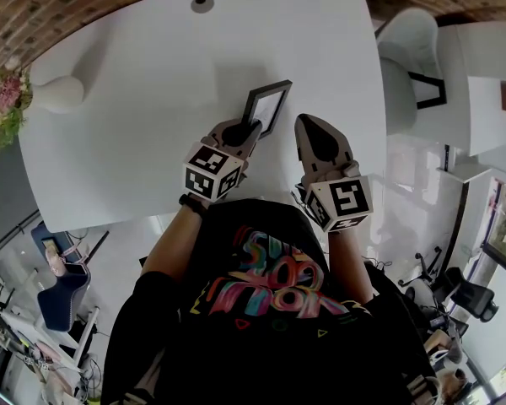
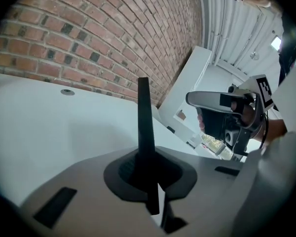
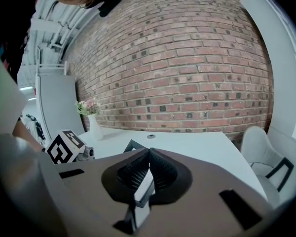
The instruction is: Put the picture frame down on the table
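Frame [image 1: 268,106] is clamped edge-on in your left gripper [image 1: 246,127] over the table [image 1: 135,99]; your right gripper [image 1: 312,129], just beside, has closed, empty fingers.

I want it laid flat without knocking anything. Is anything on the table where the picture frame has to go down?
Nothing visible does. The picture frame, clamped in the left gripper, is over bare white table. The vase stands far off at the table's left edge; the right gripper is beside the frame, clear of it.

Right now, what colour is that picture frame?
The picture frame is black; head view shows it best.
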